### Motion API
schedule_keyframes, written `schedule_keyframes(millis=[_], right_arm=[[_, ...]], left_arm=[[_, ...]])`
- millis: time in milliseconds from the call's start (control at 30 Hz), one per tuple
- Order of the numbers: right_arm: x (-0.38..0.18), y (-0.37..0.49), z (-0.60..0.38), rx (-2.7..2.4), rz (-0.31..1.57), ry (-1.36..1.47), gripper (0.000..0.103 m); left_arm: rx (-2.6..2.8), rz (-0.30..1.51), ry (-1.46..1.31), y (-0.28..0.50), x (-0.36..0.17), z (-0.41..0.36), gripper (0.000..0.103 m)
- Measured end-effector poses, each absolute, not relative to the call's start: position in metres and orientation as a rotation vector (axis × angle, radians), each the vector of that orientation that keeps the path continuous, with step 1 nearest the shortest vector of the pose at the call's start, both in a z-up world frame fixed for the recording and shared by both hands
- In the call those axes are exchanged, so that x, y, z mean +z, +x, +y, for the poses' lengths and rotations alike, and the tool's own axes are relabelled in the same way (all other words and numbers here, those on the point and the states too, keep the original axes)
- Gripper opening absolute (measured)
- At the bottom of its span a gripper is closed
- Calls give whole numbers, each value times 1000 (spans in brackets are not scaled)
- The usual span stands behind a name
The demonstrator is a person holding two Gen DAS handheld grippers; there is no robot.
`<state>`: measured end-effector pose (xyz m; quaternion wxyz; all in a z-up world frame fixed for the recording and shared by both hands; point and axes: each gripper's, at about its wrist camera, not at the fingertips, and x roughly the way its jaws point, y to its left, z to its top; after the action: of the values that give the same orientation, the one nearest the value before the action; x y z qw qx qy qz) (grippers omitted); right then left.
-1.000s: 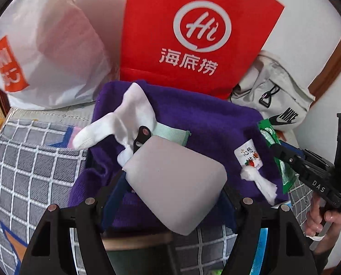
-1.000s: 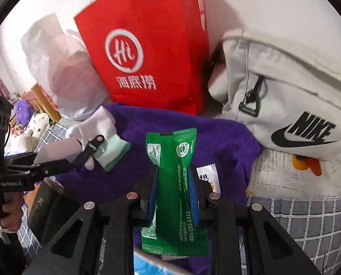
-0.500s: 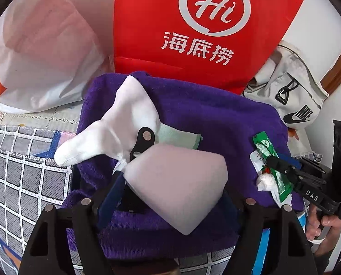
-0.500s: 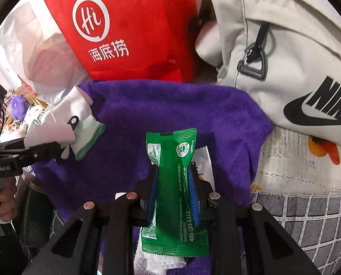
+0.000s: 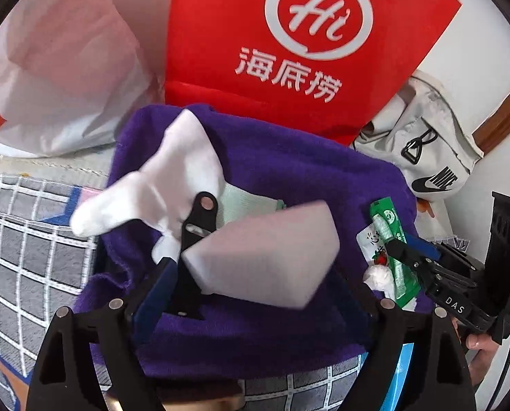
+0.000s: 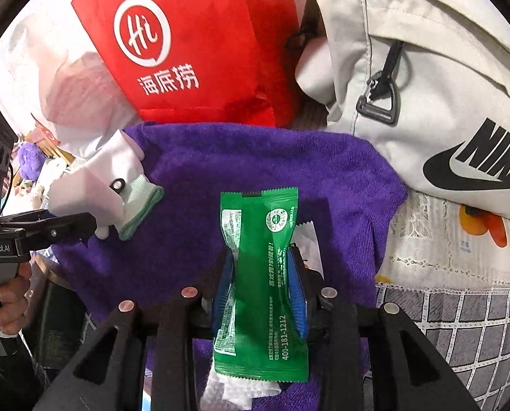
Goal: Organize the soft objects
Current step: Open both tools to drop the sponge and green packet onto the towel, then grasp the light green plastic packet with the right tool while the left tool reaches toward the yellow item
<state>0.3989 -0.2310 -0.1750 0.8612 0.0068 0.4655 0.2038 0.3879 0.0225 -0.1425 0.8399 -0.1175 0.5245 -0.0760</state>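
A purple towel (image 5: pixel 289 188) (image 6: pixel 255 157) is spread in front of me, and a white sock (image 5: pixel 159 191) with a mint cuff lies on its left part. My left gripper (image 5: pixel 272 239) hangs over the towel with its jaws opening. A pale pink sponge block (image 5: pixel 255 267) sits tilted and loose between them, leaning on the left finger. My right gripper (image 6: pixel 260 257) (image 5: pixel 397 250) is low at the towel's right edge. Its jaws are opening, but the blue pads still touch the pinched waist of a green packet (image 6: pixel 265 212) (image 5: pixel 388 226).
A red paper bag (image 5: pixel 289 34) and a white plastic bag (image 5: pixel 56 68) stand behind the towel. A pale Nike bag (image 6: pixel 426 102) lies to the right. A white sachet (image 5: pixel 371 243) and a tissue wad (image 5: pixel 378 277) lie under the packet. Grey checked bedding (image 5: pixel 25 239) surrounds the towel.
Both grippers came closer to the towel. The sponge tipped in the left jaws, its right corner rising. The right gripper brought the green packet down over the sachet and tissue, and its pads spread slightly.
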Motion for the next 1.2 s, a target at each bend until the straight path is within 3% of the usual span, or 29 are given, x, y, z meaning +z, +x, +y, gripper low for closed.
schedule_keyframes(millis=[367, 867, 1200], right_arm=[[-133, 364, -231, 422, 899, 11, 60], [-122, 244, -194, 560, 892, 3, 60], [-154, 193, -130, 645, 975, -253, 60]], left_arm=[[-121, 1063, -249, 350, -113, 45, 87], [-64, 985, -219, 252, -90, 70, 87], [-76, 1009, -273, 196, -116, 92, 87]])
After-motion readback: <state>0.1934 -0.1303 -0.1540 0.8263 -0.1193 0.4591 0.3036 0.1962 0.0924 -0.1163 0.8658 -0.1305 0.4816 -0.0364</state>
